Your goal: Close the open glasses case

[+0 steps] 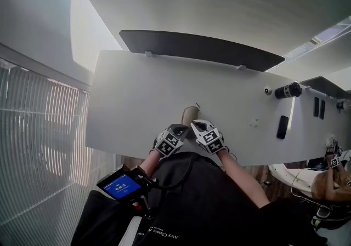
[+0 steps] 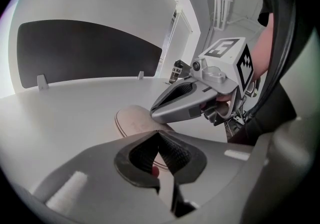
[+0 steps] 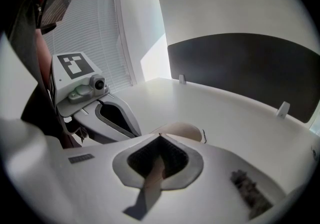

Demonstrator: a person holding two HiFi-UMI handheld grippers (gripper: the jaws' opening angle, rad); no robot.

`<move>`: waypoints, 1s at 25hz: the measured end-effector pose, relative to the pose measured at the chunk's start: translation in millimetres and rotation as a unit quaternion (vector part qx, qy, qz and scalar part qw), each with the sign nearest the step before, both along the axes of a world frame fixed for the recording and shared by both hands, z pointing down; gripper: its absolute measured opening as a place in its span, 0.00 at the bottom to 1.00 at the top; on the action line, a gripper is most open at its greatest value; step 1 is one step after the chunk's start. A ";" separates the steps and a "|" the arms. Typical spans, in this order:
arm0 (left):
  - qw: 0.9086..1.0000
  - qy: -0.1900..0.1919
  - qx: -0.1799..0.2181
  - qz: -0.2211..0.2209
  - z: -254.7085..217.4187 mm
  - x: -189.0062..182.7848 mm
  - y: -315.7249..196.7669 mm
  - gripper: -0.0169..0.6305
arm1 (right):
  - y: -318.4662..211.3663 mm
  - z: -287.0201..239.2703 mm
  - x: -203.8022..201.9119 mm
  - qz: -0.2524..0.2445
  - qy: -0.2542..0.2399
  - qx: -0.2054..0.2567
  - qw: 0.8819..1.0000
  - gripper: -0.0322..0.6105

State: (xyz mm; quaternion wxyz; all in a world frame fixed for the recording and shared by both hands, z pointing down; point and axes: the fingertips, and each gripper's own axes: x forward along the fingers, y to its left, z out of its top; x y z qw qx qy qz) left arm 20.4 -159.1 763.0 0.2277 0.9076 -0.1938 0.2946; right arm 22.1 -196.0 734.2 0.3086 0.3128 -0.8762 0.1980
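the tan glasses case (image 1: 190, 114) lies on the white counter (image 1: 137, 97) near its front edge, just ahead of both your grippers. your left gripper (image 2: 159, 133) has its fingers pressed together with nothing between them, tips at the case's near end, and your right gripper (image 3: 160, 138) sits close beside it, fingers likewise closed and empty. a dark panel (image 1: 197, 47) runs along the counter's far edge.
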 end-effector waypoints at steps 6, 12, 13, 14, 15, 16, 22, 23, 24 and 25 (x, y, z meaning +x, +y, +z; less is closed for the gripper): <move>1.000 0.004 0.003 -0.003 -7.5 -4.5 -1.4 0.04 | 6.1 -0.8 0.3 -0.035 0.027 -0.002 0.999 0.05; 0.994 0.084 0.055 -0.051 -67.0 -13.2 -18.5 0.04 | 0.2 -62.7 25.4 0.058 -0.074 0.067 0.993 0.05; 0.992 0.094 0.067 -0.052 -77.3 -14.3 -18.9 0.04 | 1.3 -76.3 29.9 0.075 -0.090 0.080 0.990 0.05; 0.990 0.102 0.079 -0.051 -87.4 -15.3 -18.7 0.04 | 2.8 -89.6 33.6 0.089 -0.106 0.090 0.986 0.05; 0.989 0.108 0.092 -0.049 -97.3 -16.2 -18.3 0.04 | 4.5 -101.8 36.5 0.099 -0.118 0.100 0.983 0.05; 0.987 0.112 0.104 -0.048 -106.4 -16.8 -17.9 0.04 | 6.4 -111.7 39.3 0.104 -0.126 0.112 0.980 0.05; 0.982 0.120 0.144 -0.036 -135.5 -12.6 -15.3 0.04 | 13.2 -139.2 40.5 0.088 -0.116 0.155 0.977 0.05; 0.982 0.119 0.145 -0.034 -135.9 -12.0 -12.7 0.04 | 14.1 -142.2 40.1 0.091 -0.114 0.155 0.977 0.05; 0.982 0.116 0.146 -0.031 -135.8 -11.6 -10.7 0.04 | 14.2 -145.1 40.0 0.094 -0.110 0.154 0.977 0.05; 0.982 0.114 0.146 -0.029 -135.2 -11.1 -9.3 0.04 | 13.8 -146.8 39.9 0.096 -0.109 0.152 0.978 0.05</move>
